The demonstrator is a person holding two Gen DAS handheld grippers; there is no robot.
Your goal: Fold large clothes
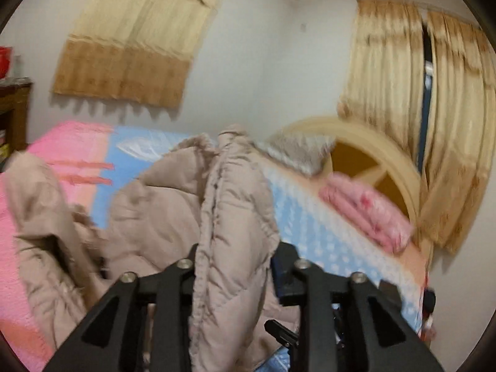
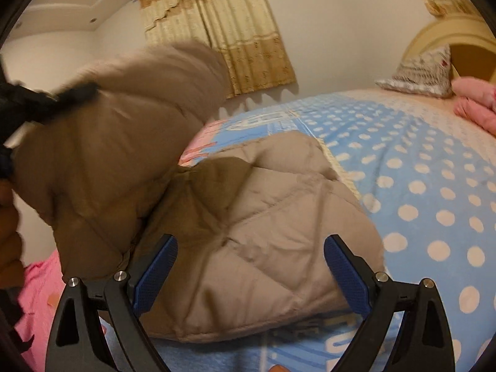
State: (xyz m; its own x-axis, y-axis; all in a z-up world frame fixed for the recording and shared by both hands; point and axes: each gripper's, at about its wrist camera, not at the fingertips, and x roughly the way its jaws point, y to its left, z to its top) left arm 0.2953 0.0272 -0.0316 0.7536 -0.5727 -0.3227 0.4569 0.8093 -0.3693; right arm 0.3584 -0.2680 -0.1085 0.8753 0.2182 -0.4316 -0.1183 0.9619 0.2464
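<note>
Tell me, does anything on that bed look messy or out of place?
Only the beige quilted coat: it lies rumpled in a heap on the bed, one thick fold standing up between the left gripper fingers. The pillow and folded pink blanket look tidy.

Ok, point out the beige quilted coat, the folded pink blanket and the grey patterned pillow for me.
beige quilted coat (image 2: 263, 217), right wrist view, on its quilted panel.
folded pink blanket (image 1: 369, 210), left wrist view, on its top fold.
grey patterned pillow (image 2: 421, 73), right wrist view, on its front face.

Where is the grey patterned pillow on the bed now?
The grey patterned pillow leans against the curved headboard at the far end of the bed, upper right in the right wrist view, beside the folded pink blanket.
</note>
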